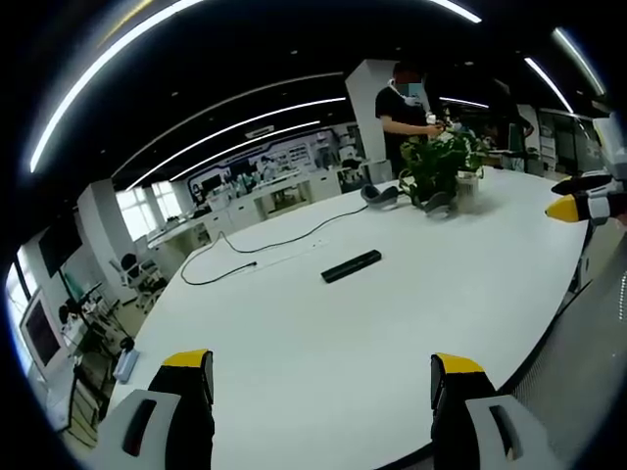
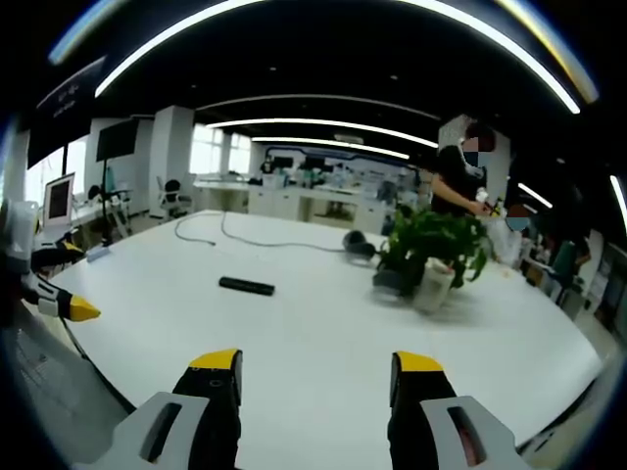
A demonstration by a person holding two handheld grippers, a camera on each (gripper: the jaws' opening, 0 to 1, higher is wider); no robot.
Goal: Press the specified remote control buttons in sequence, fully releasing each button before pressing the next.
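Observation:
A slim black remote control (image 1: 351, 265) lies flat near the middle of the white table (image 1: 323, 343); in the right gripper view the remote control (image 2: 246, 286) lies left of centre on the table (image 2: 323, 333). My left gripper (image 1: 323, 377) hovers open over the near table edge, well short of the remote, nothing between its yellow-tipped jaws. My right gripper (image 2: 318, 377) is open too, above the table's near edge. The right gripper's yellow tip (image 1: 568, 208) enters the left gripper view at the right; the left gripper's tip (image 2: 76, 309) shows at the left of the right gripper view.
A potted green plant (image 1: 441, 166) stands at the far side, with a dark headset (image 1: 380, 194) beside it. A black cable (image 1: 257, 243) snakes across the far left of the table. A person (image 1: 404, 116) stands behind the plant. Office desks and chairs fill the background.

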